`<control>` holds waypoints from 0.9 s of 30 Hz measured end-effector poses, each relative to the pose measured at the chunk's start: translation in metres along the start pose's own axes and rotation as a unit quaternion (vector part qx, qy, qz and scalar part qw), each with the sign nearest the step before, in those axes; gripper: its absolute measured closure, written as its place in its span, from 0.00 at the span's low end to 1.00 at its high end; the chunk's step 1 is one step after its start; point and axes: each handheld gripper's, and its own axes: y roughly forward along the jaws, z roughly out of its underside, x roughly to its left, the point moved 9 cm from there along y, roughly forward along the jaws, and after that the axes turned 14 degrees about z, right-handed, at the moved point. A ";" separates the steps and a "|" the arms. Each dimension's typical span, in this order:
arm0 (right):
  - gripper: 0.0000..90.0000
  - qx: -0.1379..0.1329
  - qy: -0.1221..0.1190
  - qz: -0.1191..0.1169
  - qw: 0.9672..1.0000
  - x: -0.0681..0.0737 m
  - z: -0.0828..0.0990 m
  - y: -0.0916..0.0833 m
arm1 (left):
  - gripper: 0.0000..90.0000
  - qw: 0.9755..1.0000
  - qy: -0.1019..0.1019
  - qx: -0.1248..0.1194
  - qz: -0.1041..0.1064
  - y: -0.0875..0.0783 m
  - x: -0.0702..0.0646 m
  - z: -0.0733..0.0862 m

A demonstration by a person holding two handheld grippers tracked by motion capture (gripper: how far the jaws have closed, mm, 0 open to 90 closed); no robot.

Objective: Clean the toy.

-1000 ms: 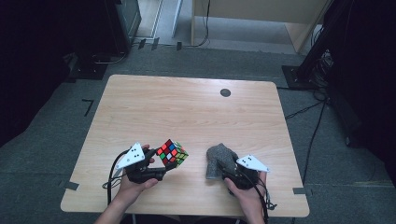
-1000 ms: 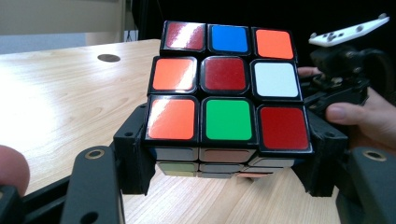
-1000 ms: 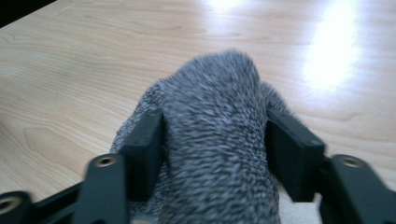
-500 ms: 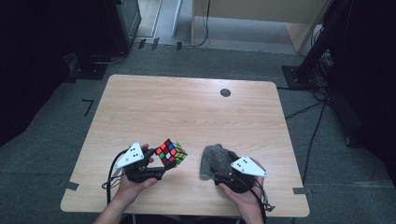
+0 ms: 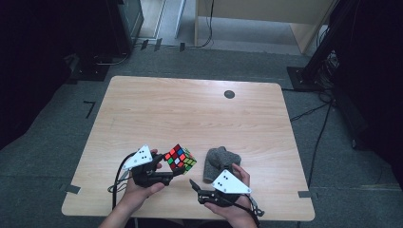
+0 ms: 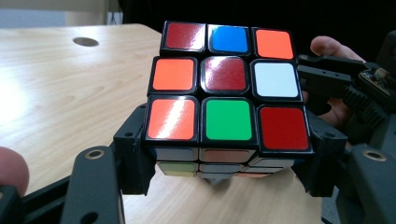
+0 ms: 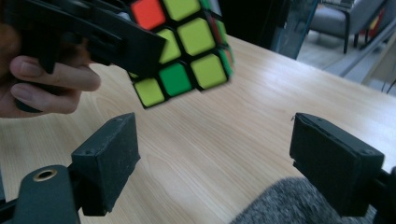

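The left gripper (image 5: 172,172) jaws clamp the multicoloured plastic puzzle cube (image 5: 179,158), lifted above the light wooden counter (image 5: 190,109) near its 6 o'clock edge. The right gripper (image 5: 194,186) jaws stand released. A grey knitted cloth (image 5: 217,161) lies at the cube's 3 o'clock.

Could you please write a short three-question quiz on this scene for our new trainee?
1. True or false: the left gripper holds the puzzle cube clear of the table.
2. How do the right gripper's jaws stand? A) wide apart, empty B) shut on the cube
3. Name the grey thing beside the right hand.

Key:
1. True
2. A
3. A grey knitted cloth
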 end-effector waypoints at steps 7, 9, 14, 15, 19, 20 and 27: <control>0.17 -0.018 -0.038 -0.003 0.999 0.014 -0.001 0.003 | 0.38 0.999 -0.018 0.018 0.019 0.012 -0.011 0.002; 0.18 -0.021 -0.049 0.001 0.999 0.018 0.000 0.004 | 0.38 0.999 -0.021 0.029 0.027 0.016 -0.015 0.004; 0.34 -0.035 -0.067 0.034 0.997 0.017 -0.002 0.003 | 0.37 0.998 -0.031 0.040 0.036 0.024 -0.020 0.008; 0.35 -0.035 -0.064 0.035 0.997 0.017 -0.002 0.003 | 0.37 0.998 -0.036 0.040 0.039 0.024 -0.019 0.008; 0.37 -0.021 -0.056 0.029 0.998 0.015 0.000 0.002 | 0.32 0.997 -0.043 0.034 0.052 0.022 -0.018 0.007; 0.37 -0.018 -0.051 0.028 0.998 0.015 0.000 0.002 | 0.30 0.997 -0.041 0.028 0.052 0.021 -0.018 0.004; 0.38 0.020 -0.003 0.027 0.999 0.004 0.005 0.003 | 0.22 0.999 -0.018 -0.005 0.049 0.006 -0.016 -0.007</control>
